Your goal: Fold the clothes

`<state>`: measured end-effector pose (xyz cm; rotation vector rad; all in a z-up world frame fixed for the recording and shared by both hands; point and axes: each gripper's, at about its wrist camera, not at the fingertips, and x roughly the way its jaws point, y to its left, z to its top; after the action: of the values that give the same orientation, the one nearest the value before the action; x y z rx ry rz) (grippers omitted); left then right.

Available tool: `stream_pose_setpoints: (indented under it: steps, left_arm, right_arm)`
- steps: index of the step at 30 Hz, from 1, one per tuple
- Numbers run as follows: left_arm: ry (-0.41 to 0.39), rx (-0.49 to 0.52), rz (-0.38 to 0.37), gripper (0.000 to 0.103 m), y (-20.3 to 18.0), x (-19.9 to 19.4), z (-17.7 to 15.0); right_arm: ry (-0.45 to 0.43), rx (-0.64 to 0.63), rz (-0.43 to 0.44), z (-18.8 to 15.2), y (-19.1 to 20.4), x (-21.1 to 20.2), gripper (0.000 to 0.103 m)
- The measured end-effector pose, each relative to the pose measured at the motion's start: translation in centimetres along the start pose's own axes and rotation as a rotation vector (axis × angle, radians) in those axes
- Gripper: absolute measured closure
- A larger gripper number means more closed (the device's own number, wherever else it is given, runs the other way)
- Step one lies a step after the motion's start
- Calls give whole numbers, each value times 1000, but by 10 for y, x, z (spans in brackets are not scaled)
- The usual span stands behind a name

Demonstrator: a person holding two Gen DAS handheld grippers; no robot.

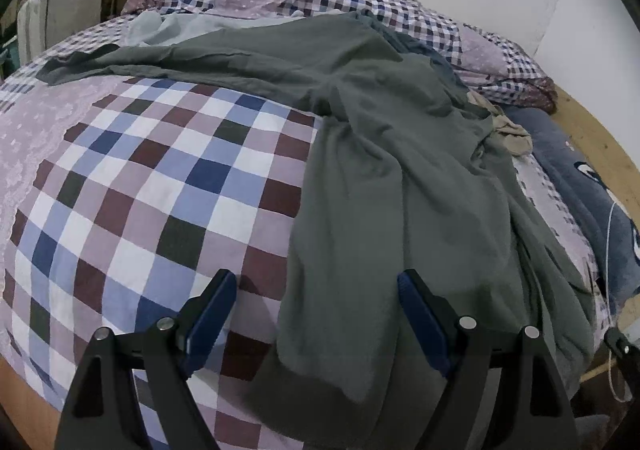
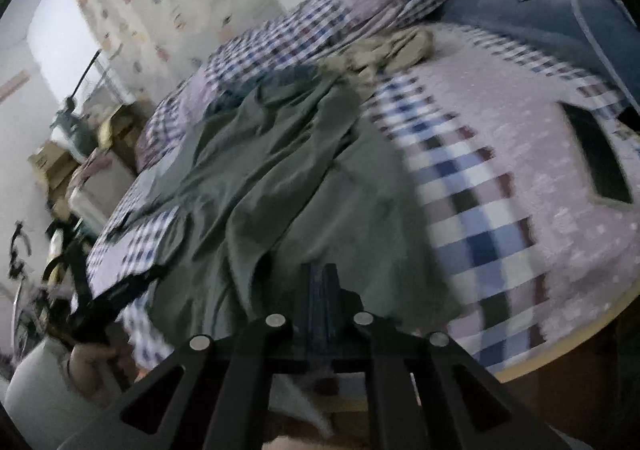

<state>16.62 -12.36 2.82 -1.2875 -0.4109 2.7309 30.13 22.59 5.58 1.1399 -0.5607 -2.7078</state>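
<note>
blue-padded left gripper (image 1: pixel 318 286) is held open over the grey garment (image 1: pixel 360 153); right gripper (image 2: pixel 320 278) is seen closed above it on the checked bedspread (image 1: pixel 152 177), grip unclear.

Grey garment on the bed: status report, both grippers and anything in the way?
Left gripper open, straddling the grey garment edge. Right gripper shut; blur hides whether it pinches cloth. Garment crumpled, unfolded on checked bedspread. Beige cloth bunched beside it.

dim, flat indoor light with a cool cast and no glare. the left wrist view is sharp; soft shadows lie under the gripper fingers (image 1: pixel 216 314). the right wrist view is smeared by motion blur — strongest along the checked bedspread (image 2: pixel 472 185). both bow and darken toward the edges.
</note>
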Motion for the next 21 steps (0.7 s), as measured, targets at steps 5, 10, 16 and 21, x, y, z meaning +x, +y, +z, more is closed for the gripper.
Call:
stream_pose_setpoints:
  steps: [5,10,16,21]
  left_arm:
    - [-3,-4,18,18,-2,2,1]
    - [-3,8,31,18,-5,3,0]
    - [-1,12,25,18,-3,4,0]
    - [0,18,28,18,-4,4,0]
  right_arm:
    - [60,-173,-41,-20,34,13,58]
    - [148,-259,-74,-37,48,33,57]
    - [166,-333,-152,-42,54,38,101]
    - [71,-244,-168,-22,39,7,102]
